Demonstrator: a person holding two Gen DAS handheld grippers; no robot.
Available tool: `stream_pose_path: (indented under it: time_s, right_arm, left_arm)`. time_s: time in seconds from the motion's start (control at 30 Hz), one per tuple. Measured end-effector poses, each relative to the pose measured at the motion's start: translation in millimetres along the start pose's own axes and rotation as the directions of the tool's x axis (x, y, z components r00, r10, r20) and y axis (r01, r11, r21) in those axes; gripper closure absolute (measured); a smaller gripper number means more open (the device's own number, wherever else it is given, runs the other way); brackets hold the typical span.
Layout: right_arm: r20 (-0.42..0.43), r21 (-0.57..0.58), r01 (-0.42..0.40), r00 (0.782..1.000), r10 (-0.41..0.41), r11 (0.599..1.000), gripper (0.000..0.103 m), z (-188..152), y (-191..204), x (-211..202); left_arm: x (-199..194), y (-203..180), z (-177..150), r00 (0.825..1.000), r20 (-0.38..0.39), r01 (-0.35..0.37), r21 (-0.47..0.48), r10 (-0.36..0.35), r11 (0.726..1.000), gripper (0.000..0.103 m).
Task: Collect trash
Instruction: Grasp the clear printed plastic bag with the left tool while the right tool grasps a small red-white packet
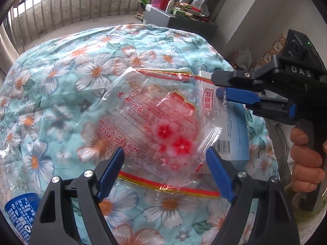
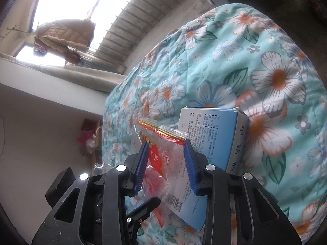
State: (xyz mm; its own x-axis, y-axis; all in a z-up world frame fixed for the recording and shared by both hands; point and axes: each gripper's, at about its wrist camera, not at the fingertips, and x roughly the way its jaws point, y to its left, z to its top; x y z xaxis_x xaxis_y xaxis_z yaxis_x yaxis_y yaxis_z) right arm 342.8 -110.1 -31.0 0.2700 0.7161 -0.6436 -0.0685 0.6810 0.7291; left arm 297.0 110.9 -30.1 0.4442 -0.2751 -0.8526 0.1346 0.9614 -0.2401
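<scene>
A clear plastic wrapper (image 1: 155, 122) with red flowers and Chinese print lies on the floral quilt (image 1: 61, 81). A pale blue carton (image 1: 235, 134) lies under its right side. My left gripper (image 1: 165, 161) is open, its blue pads on either side of the wrapper's near corner. My right gripper (image 1: 219, 85) comes in from the right, jaws open around the wrapper's far right edge. In the right wrist view the right gripper (image 2: 166, 145) is open with the wrapper (image 2: 163, 159) between its pads and the carton (image 2: 212, 138) just beyond.
A plastic bottle with a blue label (image 1: 18, 210) lies at the lower left on the quilt. A cluttered cabinet (image 1: 175, 18) stands behind the bed near a railing (image 1: 61, 6). A wall is at the right.
</scene>
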Motion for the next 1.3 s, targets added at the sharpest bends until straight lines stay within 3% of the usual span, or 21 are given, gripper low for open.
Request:
stream_pose_path:
  time_s: [0.17, 0.33, 0.6, 0.73, 1.3]
  right_arm:
    - [-0.016, 0.012, -0.003, 1.0, 0.003, 1.0, 0.078, -1, 1, 4]
    - [-0.029, 0.007, 0.011, 1.0, -0.01, 1.0, 0.092, -7, 4, 12]
    - [-0.024, 0.021, 0.005, 1.0, -0.005, 1.0, 0.098, -10, -2, 7]
    - [-0.02, 0.022, 0.003, 1.0, -0.003, 1.0, 0.099, -12, -5, 2]
    - [-0.006, 0.007, -0.034, 0.999, 0.034, 0.999, 0.101, -22, -1, -8]
  left_arm:
    - [0, -5, -4, 1.0, -0.003, -0.004, 0.031, 0.004, 1.0, 0.023]
    - [1, -7, -7, 1.0, 0.008, -0.017, 0.039, 0.016, 0.999, 0.023]
    - [-3, -17, -14, 0.999, 0.032, -0.036, 0.108, 0.033, 0.993, 0.023]
    - [-2, -12, -13, 0.999, 0.034, -0.026, 0.078, 0.023, 0.997, 0.025]
    - [-12, -2, -13, 0.996, 0.036, 0.083, -0.018, -0.082, 0.996, 0.075]
